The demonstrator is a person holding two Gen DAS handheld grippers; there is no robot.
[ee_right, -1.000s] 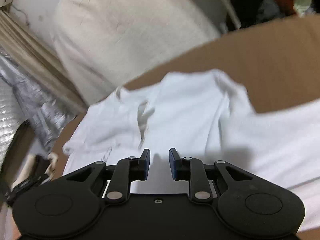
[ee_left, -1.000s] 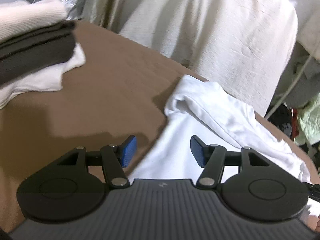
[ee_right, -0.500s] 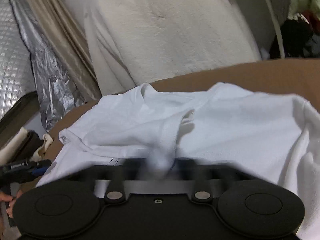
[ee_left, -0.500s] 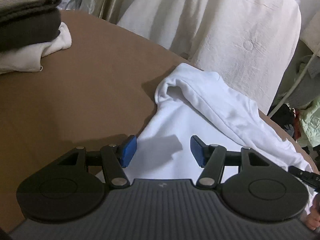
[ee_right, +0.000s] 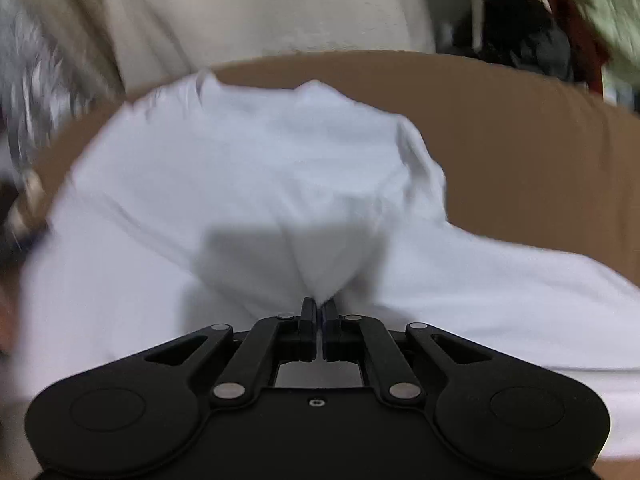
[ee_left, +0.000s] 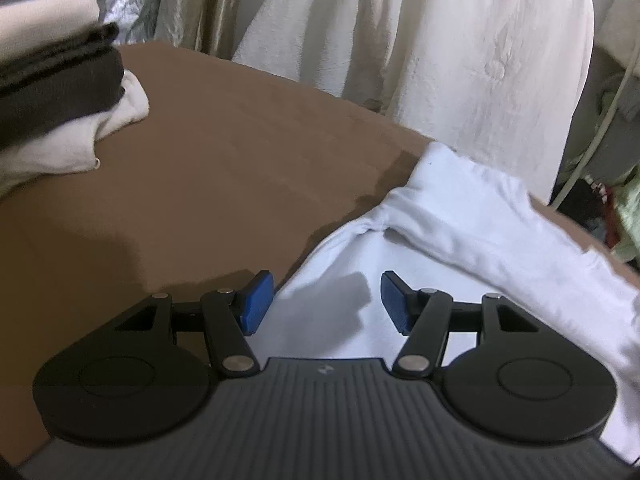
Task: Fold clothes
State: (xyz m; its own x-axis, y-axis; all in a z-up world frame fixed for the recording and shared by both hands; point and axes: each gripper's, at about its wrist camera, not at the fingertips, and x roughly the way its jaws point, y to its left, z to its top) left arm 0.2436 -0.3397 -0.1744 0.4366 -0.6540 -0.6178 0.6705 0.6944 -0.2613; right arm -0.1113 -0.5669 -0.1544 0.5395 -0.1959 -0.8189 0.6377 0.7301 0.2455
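A white shirt (ee_left: 460, 240) lies spread on the brown table (ee_left: 224, 152), with a folded sleeve ridge running to the right. My left gripper (ee_left: 327, 300) is open and empty, hovering over the shirt's left edge. In the right wrist view the same white shirt (ee_right: 248, 184) is bunched and lifted into a peak. My right gripper (ee_right: 319, 307) is shut on a pinch of that shirt fabric. The right wrist view is blurred by motion.
A stack of folded clothes (ee_left: 52, 92), cream and dark brown, sits at the table's far left. A cream draped cover (ee_left: 440, 48) stands behind the table. Clutter of dark and green cloth (ee_right: 552, 28) lies beyond the far right edge.
My right gripper closed on the shirt and pulled the fabric up into a peak. My left gripper stayed open and shifted slightly over the shirt's left edge.
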